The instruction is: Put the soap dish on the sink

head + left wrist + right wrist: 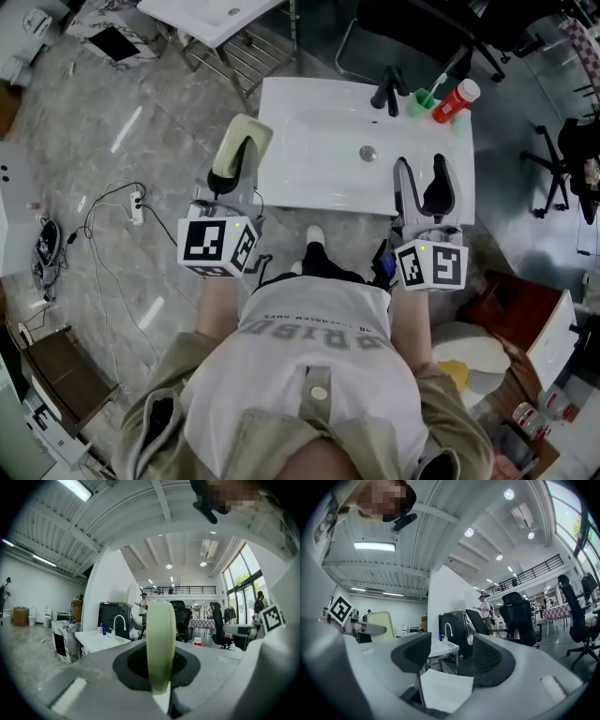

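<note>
Soap dish (251,127): sitting on its edge, squeezed tight in the left gripper's (232,155) jaws, just beside the sink's (309,150) left edge.
Right gripper (420,167): jaws standing apart, holding nothing, over the sink's front right part.
Room: tap (387,89) and red bottle (455,100) are standing along the back edge.

A large open industrial hall used as a work space, not a home: a white sink (319,141) stands free on a grey stone-look floor (103,141) with a power strip (137,208) lying loose, office chairs (520,616) around, a high beamed ceiling (117,517) with strip lights (374,546), a railed upper gallery (192,590) and tall windows (241,581)
</note>
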